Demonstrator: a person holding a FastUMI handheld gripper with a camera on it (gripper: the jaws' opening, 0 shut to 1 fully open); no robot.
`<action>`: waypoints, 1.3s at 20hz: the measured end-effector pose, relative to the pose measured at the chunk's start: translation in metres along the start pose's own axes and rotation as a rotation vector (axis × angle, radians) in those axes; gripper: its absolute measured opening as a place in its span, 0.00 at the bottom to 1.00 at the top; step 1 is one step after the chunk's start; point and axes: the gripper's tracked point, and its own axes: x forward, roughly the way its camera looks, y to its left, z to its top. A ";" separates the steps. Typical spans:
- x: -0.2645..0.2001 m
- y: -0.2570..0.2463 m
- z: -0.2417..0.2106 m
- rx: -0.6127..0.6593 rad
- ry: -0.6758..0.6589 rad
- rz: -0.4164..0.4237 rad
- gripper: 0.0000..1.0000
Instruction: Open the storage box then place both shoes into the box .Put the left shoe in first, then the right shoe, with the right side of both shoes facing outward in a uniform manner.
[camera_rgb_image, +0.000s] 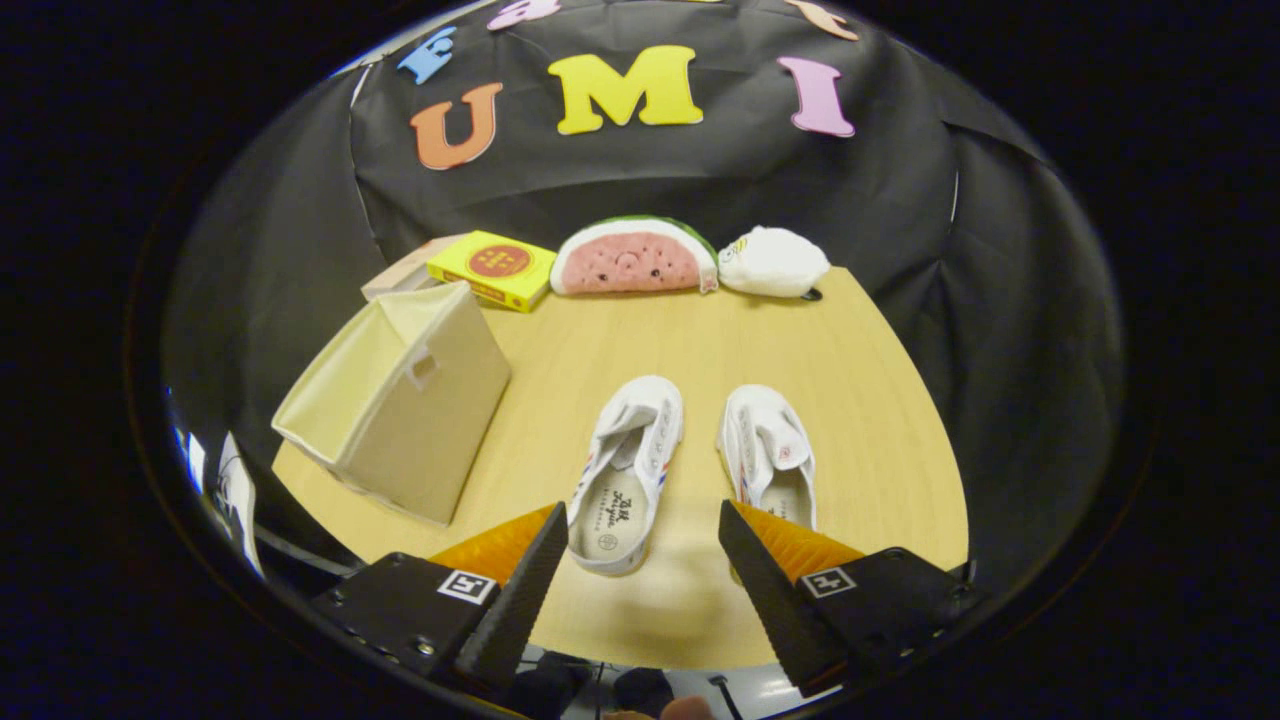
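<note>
Two white shoes lie side by side on the wooden table (700, 340), toes pointing away from me. The left shoe (628, 470) sits just ahead of my left finger, its heel between the fingers. The right shoe (768, 455) lies just ahead of the right finger. A beige fabric storage box (400, 400) stands to the left of the shoes, tipped so that its open mouth faces up and left, a cut-out handle showing on its side. My gripper (643, 530) hovers above the near table edge, open, with nothing between its fingers.
At the back of the table lie a yellow book (492, 268) on a beige flat box, a watermelon-slice plush (632, 258) and a white plush (772, 262). Black cloth walls the booth behind.
</note>
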 end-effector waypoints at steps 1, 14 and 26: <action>0.013 -0.002 -0.002 -0.010 0.018 -0.004 0.94; 0.114 -0.004 -0.005 0.125 0.205 0.024 0.70; 0.132 -0.004 -0.006 0.309 0.263 0.025 0.18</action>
